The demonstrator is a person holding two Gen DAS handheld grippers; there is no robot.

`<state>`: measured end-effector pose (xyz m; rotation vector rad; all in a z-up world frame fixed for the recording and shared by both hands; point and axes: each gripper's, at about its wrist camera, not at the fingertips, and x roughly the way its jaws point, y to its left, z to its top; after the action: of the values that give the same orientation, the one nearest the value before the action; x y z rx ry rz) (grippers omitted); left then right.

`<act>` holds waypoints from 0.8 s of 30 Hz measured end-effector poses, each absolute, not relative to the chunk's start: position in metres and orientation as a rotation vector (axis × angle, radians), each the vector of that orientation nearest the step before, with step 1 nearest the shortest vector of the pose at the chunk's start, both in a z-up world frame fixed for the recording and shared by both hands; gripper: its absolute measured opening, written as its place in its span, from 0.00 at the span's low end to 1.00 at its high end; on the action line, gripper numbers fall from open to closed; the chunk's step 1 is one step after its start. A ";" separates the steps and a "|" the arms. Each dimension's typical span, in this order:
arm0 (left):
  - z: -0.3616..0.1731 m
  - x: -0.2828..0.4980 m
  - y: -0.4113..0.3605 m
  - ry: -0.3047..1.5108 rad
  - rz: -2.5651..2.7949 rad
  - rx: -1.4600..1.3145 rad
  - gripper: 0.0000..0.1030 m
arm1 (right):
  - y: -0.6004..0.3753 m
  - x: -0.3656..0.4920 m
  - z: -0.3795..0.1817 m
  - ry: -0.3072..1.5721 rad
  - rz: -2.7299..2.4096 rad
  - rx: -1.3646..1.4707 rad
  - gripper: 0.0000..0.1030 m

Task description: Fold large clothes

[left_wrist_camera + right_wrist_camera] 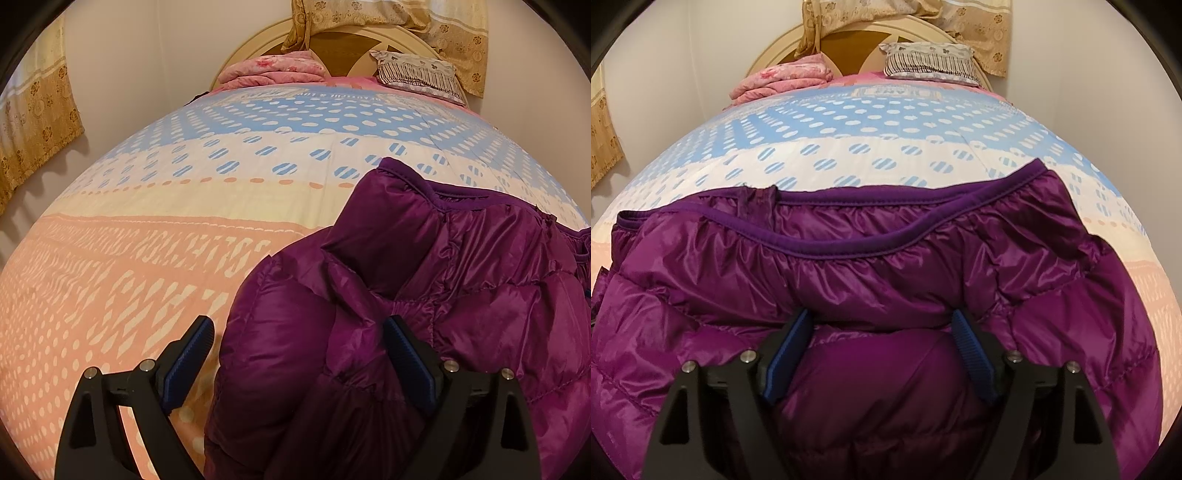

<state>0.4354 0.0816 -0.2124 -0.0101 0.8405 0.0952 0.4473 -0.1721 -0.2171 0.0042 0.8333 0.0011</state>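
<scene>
A shiny purple puffer jacket (pixel 886 258) lies on the bed, its darker purple elastic hem (pixel 849 254) running across the far side. My right gripper (pixel 881 314) hovers over the jacket's middle, open, with a puffy fold bulging up between the blue pads (pixel 783 354). In the left wrist view the jacket (pixel 461 277) fills the lower right. My left gripper (pixel 298 321) stands open astride the jacket's left edge. One of its fingers (pixel 188 358) is over the bedspread and the other is over the purple fabric.
The bed wears a bedspread (pixel 166 258) with peach, cream and blue dotted bands. A folded pink blanket (pixel 273 70) and a striped pillow (pixel 417 74) lie by the round headboard (pixel 849 40). Gold curtains (pixel 33 122) hang on the left and behind the headboard.
</scene>
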 end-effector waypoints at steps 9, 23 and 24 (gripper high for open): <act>-0.214 0.436 0.083 0.844 0.100 -0.001 0.91 | -0.176 0.440 -0.211 0.834 0.010 0.032 0.79; -0.206 0.395 0.082 0.764 0.095 -0.055 0.91 | -0.124 0.444 -0.217 0.849 0.174 0.076 0.77; -0.205 0.393 0.084 0.756 0.088 -0.068 0.91 | -0.128 0.447 -0.220 0.851 0.175 0.095 0.77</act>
<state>0.3935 0.0842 -0.2047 -0.0678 0.7565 0.0883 0.4474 -0.1281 -0.2201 0.0948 0.8511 0.1751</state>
